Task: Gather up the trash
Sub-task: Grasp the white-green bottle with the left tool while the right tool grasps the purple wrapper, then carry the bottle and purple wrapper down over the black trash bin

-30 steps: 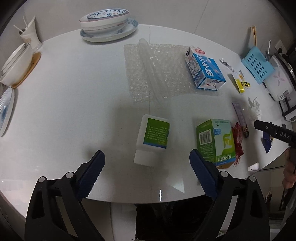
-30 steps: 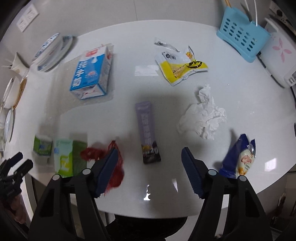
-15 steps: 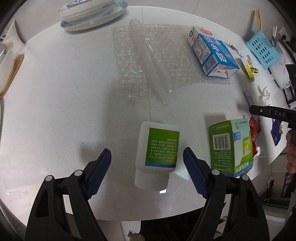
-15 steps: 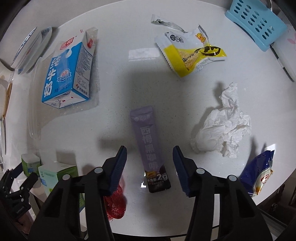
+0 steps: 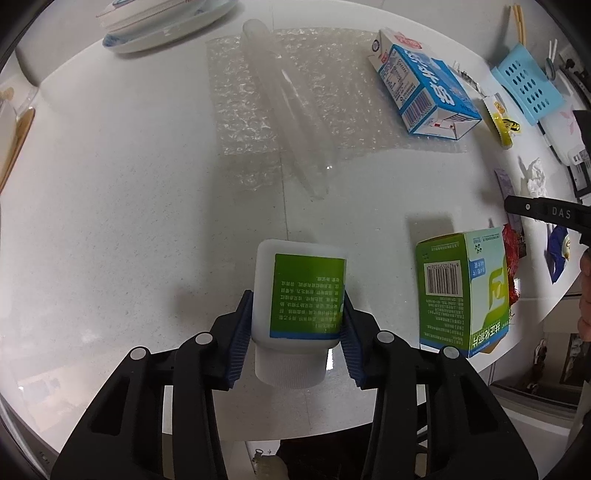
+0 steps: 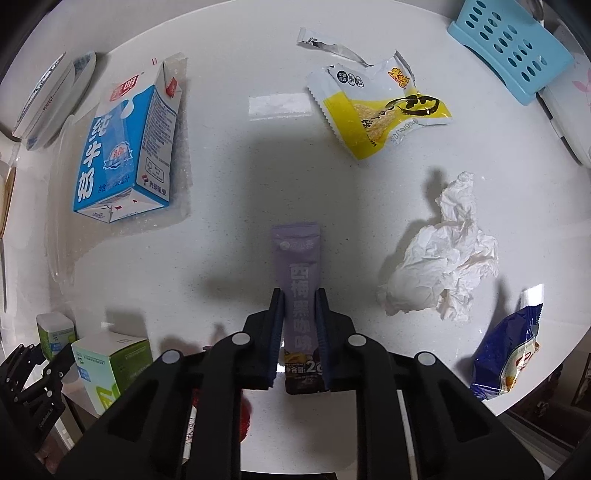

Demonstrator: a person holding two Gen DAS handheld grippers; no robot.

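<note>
My left hand-held gripper point(image 5: 297, 328) pointed down at the white surface point(image 5: 110, 206), and its jaws had just been closing; the blue pads pressed on both sides of one white bottle point(image 5: 295, 306) with a green label, which lay on its side near the near edge, cap toward me. Just right of it stood one green and white box point(image 5: 461, 291). Farther off lay one sheet of bubble wrap point(image 5: 295, 110) with one clear tube point(image 5: 288, 110) resting across it, and one blue and white milk carton point(image 5: 424, 88) lay on the sheet's right end. One stack of dishes point(image 5: 155, 26) sat at the far left.

My right hand-held gripper point(image 6: 298, 328) had also just been closing, down to a narrow gap, and its pads pinched one long purple sachet point(image 6: 297, 280) that lay flat on the surface, its near end between the jaws. To the right of it lay one crumpled white tissue point(image 6: 443, 266), and nearer the right edge one blue snack wrapper point(image 6: 506, 350). Far beyond the sachet lay one torn yellow and white wrapper point(image 6: 376, 110) with one small torn strip point(image 6: 325, 44) just behind it. One light blue basket point(image 6: 513, 44) stood at the far right. Something red point(image 6: 243, 417) showed under the right gripper's frame, too hidden for me to tell what it was.
</note>
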